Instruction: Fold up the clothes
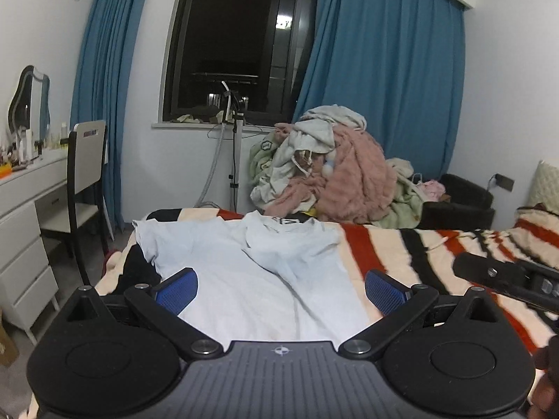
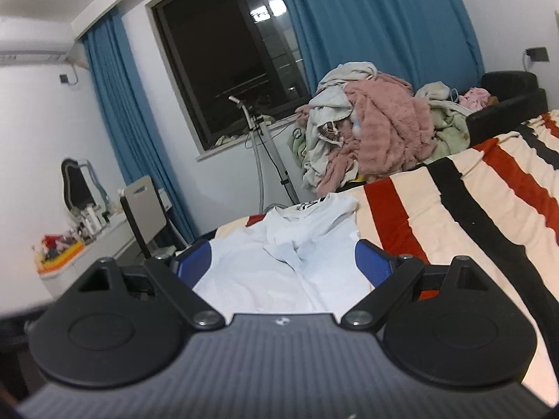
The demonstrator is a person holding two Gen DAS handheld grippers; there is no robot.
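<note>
A: Starting at the left, what's there?

B: A white dressing table [image 1: 24,188] at nine o'clock, a chair [image 1: 85,174] beside it, then blue curtains [image 1: 104,80] framing a dark window [image 1: 237,42].

A: And the garment?

B: A pale blue T-shirt [image 1: 251,272] lies on the striped blanket [image 1: 419,255], its collar at twelve o'clock from both grippers and its hem toward the person. So the long axis runs straight away from the jaws. One sleeve looks folded in over the chest, though the creases make that hard to read.

A: The jaws?

B: The left gripper [image 1: 281,288] has its blue pads wide apart, nothing between them, hovering over the shirt's near end. The right gripper [image 2: 281,262] is likewise spread and empty.

A: Which is nearer?

B: Hard to call; both sit over the hem end. The left one seems more centred on the cloth. Farther right, at one o'clock, a heap of laundry [image 1: 335,167] waits.
</note>
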